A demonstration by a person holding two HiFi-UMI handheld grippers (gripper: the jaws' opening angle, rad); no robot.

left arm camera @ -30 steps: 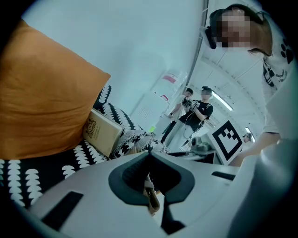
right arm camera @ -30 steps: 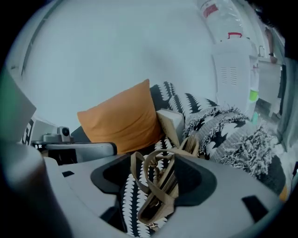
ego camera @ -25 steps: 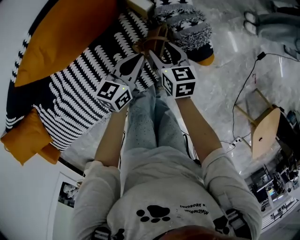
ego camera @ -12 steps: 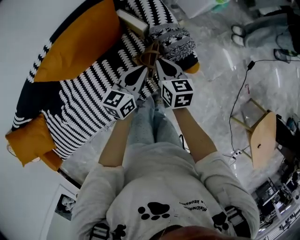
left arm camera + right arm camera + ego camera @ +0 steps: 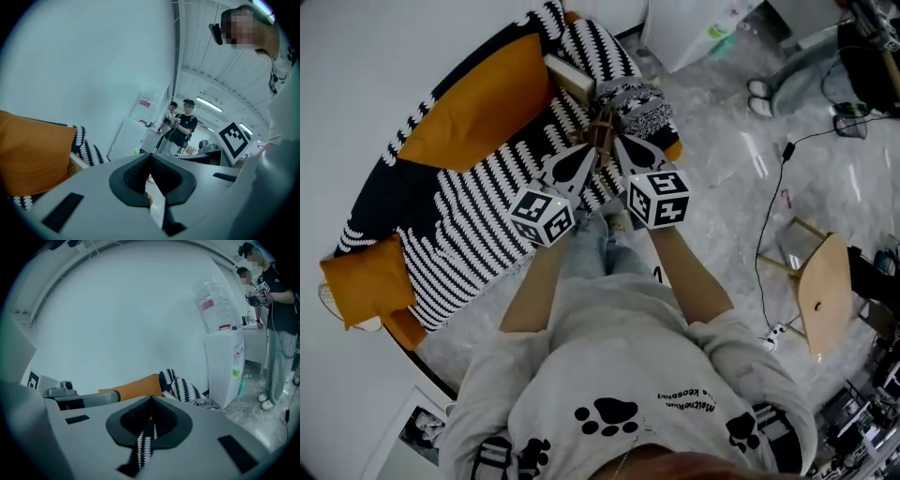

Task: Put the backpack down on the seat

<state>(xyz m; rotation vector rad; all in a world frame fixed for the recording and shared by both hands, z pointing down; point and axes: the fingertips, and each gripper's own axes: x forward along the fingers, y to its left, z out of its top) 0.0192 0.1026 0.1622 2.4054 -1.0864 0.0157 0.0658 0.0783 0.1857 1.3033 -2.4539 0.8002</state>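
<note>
The backpack (image 5: 639, 98), black-and-white patterned with an orange underside, rests at the far end of the striped seat (image 5: 469, 220). Both grippers point at its brown top straps (image 5: 602, 124). My right gripper (image 5: 615, 142) is shut; in the right gripper view a black-and-white patterned strap (image 5: 144, 446) hangs pinched between the jaws of that gripper (image 5: 151, 401). My left gripper (image 5: 589, 155) is shut too, and in the left gripper view a pale strip with an orange edge (image 5: 157, 212) hangs from the closed jaws of the left gripper (image 5: 151, 157).
Orange cushions (image 5: 478, 108) (image 5: 361, 281) lie on the seat, with a book-like box (image 5: 570, 77) beside the backpack. A white water dispenser (image 5: 225, 366) stands past the seat's end. A wooden stool (image 5: 820, 291) and cables are on the floor at right. People (image 5: 182, 126) stand behind.
The right gripper's jaws have drawn together on the strap. Backpack and both grippers now sit higher and smaller in the head view, with more of the seat showing.
</note>
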